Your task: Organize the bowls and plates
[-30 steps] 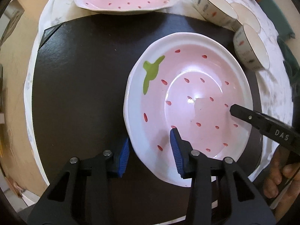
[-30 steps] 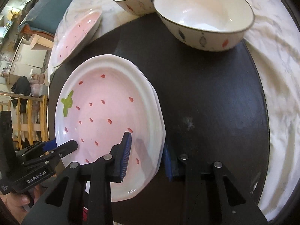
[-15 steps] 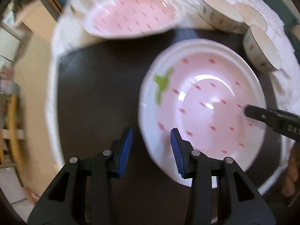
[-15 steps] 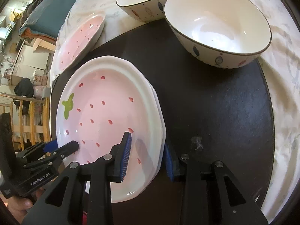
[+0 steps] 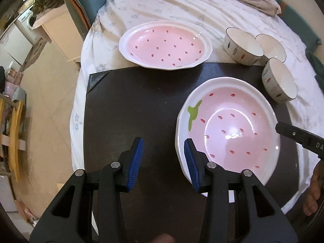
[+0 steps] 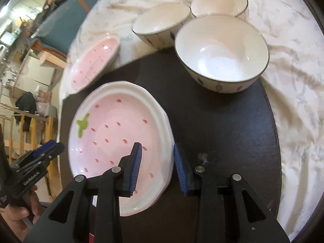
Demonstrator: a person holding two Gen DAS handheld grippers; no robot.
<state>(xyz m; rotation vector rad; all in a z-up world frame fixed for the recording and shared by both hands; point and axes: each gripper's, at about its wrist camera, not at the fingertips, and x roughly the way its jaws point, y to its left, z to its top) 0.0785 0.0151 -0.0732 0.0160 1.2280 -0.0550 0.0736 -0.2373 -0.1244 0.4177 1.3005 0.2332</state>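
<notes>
White floral cloth [image 5: 162, 6] is covering the tabletop, and a dark mat [image 5: 131, 111] is lying on its near part; chairs and cabinets are standing at the left in the background.

A pink strawberry plate [image 5: 232, 121] with a green leaf mark is resting on the right half of the mat; a second white rim is showing just beneath it. A second pink plate [image 5: 165, 44] is sitting on the cloth at the far edge of the mat, its near rim overhanging the mat. Three white bowls are grouped at the far right: the first bowl [image 5: 243, 44] and the second bowl [image 5: 271, 47] are sitting on the cloth, touching or nearly so; the third bowl [image 5: 280, 81] is sitting nearer, at the mat's far right corner.

The left tongs [image 5: 163, 162] are standing spread and pinching nothing; one pad is hanging over the bare mat, the other over the strawberry plate's left rim.

The right tongs [image 6: 157, 168] are standing spread astride the plate's right rim; one pad is hanging over the pink bowl of the plate, the other outside the rim over the mat, and neither is pressing.
</notes>
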